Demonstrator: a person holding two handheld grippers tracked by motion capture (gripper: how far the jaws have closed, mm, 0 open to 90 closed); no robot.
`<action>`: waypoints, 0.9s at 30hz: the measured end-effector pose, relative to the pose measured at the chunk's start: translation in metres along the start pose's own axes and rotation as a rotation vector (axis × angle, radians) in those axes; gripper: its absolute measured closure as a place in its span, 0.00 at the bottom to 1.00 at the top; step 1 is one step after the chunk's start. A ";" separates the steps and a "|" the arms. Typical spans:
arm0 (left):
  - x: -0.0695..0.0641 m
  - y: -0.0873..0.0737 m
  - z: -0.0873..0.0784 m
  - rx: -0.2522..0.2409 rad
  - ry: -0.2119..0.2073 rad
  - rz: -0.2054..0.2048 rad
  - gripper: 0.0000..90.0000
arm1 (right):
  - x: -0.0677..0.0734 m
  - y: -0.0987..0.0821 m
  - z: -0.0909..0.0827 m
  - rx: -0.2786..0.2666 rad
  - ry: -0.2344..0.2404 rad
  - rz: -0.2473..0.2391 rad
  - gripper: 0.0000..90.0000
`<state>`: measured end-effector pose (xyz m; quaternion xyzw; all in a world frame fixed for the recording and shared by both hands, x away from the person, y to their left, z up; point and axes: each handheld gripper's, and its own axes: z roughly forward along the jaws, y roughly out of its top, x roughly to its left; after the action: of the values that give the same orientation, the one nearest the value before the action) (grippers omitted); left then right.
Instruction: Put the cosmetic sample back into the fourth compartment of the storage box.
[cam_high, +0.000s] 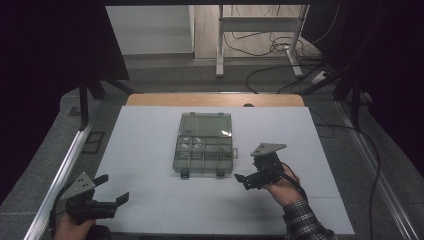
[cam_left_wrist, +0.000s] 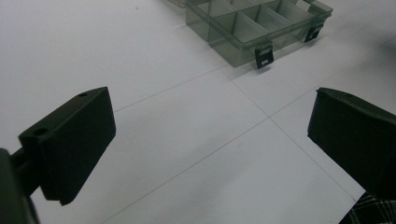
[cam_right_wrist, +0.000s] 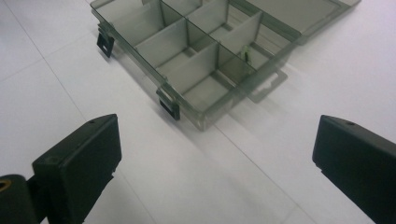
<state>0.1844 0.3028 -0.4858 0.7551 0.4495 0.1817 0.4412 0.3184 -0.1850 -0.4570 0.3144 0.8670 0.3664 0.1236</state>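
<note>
open box waiting between two grippers

the clear smoky plastic box (cam_high: 204, 150) is lying open at the middle of the white surface (cam_high: 145, 150), lid folded back toward 12 o'clock. it is probably light, stiff and slick; its front edge by the black latches (cam_right_wrist: 169, 106) looks the best hold. the right hand-held gripper (cam_high: 246, 181) is hovering at the box's 4 o'clock, jaws apart. the left hand-held gripper (cam_high: 115, 196) is waiting at 7 o'clock, jaws spread wide.

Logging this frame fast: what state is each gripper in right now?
Left gripper: open, holding nothing, above the white table.
Right gripper: open, holding nothing, beside the open compartment box.
</note>
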 end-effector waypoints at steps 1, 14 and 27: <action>0.000 0.000 0.000 -0.001 -0.001 -0.001 0.02 | -0.001 -0.002 -0.002 0.000 -0.005 0.000 0.01; 0.000 0.000 0.000 -0.001 -0.001 -0.003 0.02 | -0.004 -0.022 -0.023 -0.021 -0.036 0.025 0.01; 0.001 0.000 0.000 -0.001 -0.001 -0.005 0.02 | -0.003 -0.040 -0.044 -0.044 -0.067 0.040 0.02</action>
<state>0.1848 0.3034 -0.4858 0.7539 0.4510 0.1805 0.4423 0.2837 -0.2327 -0.4546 0.3409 0.8477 0.3769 0.1521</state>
